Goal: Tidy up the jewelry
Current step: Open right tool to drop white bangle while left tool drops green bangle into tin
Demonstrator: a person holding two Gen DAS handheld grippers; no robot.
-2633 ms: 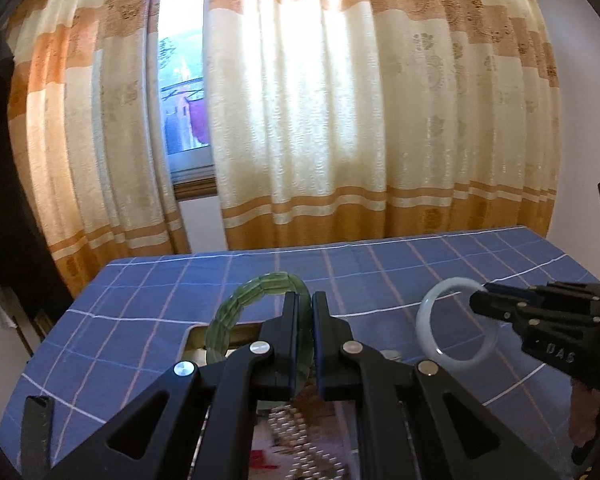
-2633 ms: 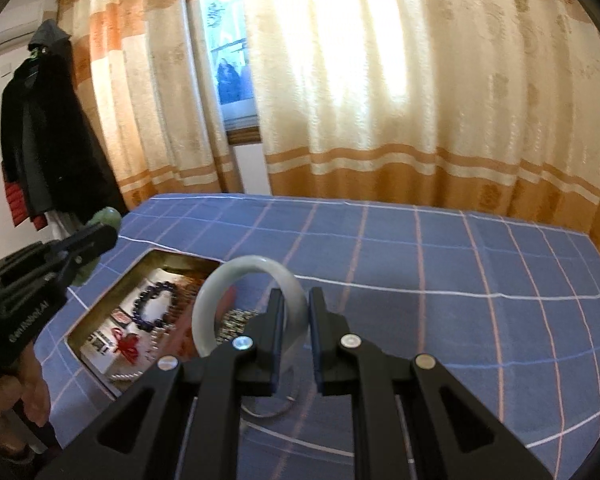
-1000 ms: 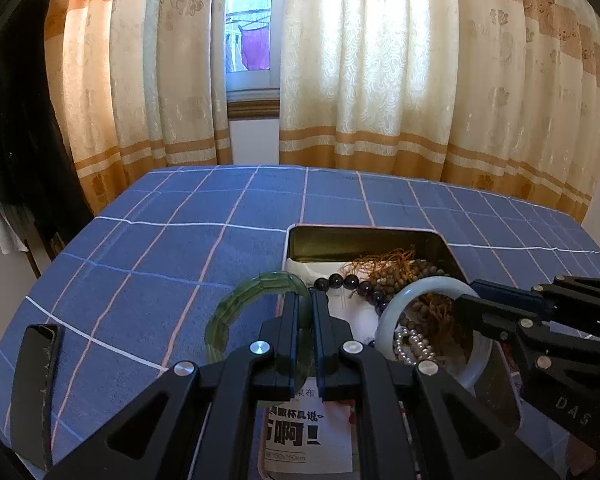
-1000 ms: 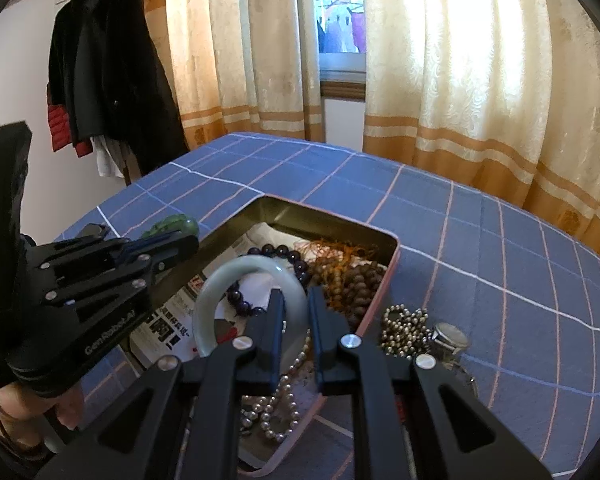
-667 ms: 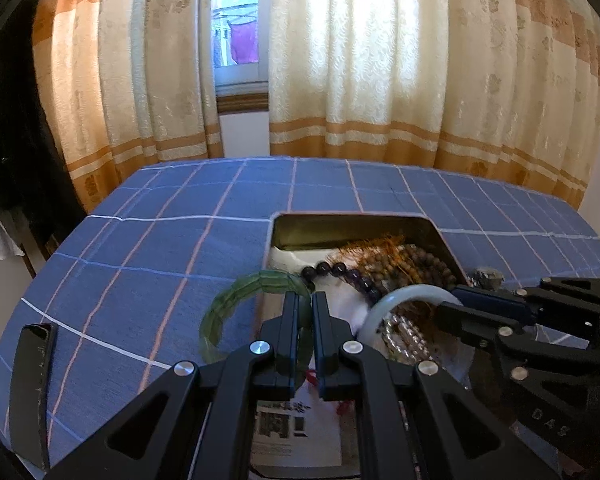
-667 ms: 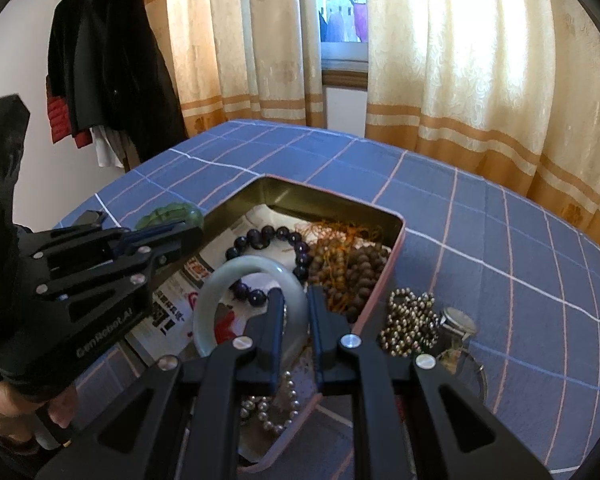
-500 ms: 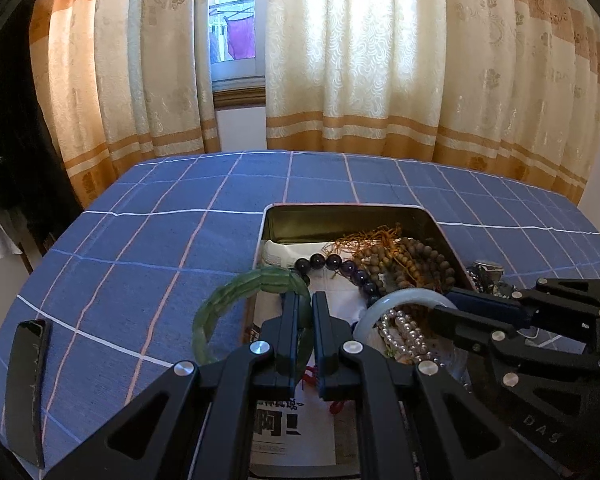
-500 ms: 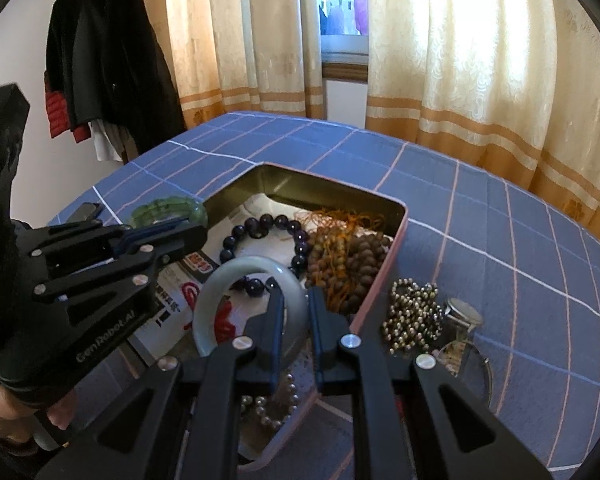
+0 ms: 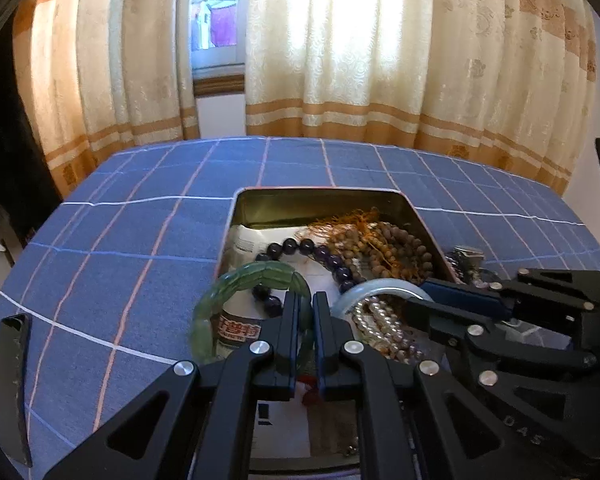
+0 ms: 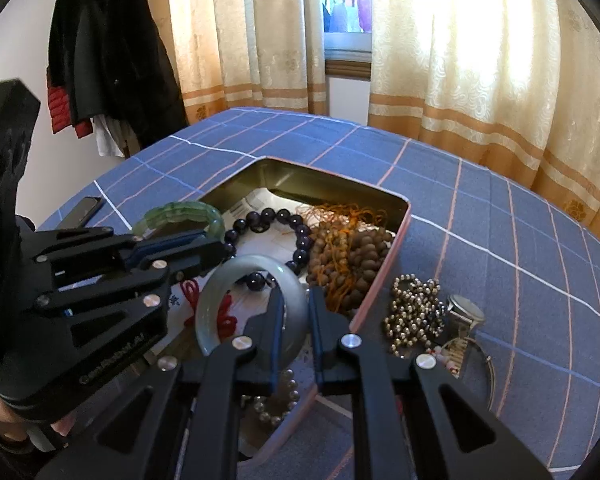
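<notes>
The left gripper [image 9: 306, 312], jaws clamped on the green bracelet [image 9: 236, 282], and the right gripper [image 10: 294, 312], jaws clamped on the pale bangle [image 10: 224, 280], both hover over the open tin [image 10: 332, 184] on the blue checked tablecloth [image 9: 112, 248], before the curtains [image 9: 352, 52].

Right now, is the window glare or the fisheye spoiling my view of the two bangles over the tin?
Left wrist view: curtains blow out white up top, yet the green bangle in the left tool reads sharp; table lines bow at the edges. Right wrist view: same backlight, mild glare, the pale bangle in the right tool and the tin stay clear.
</notes>
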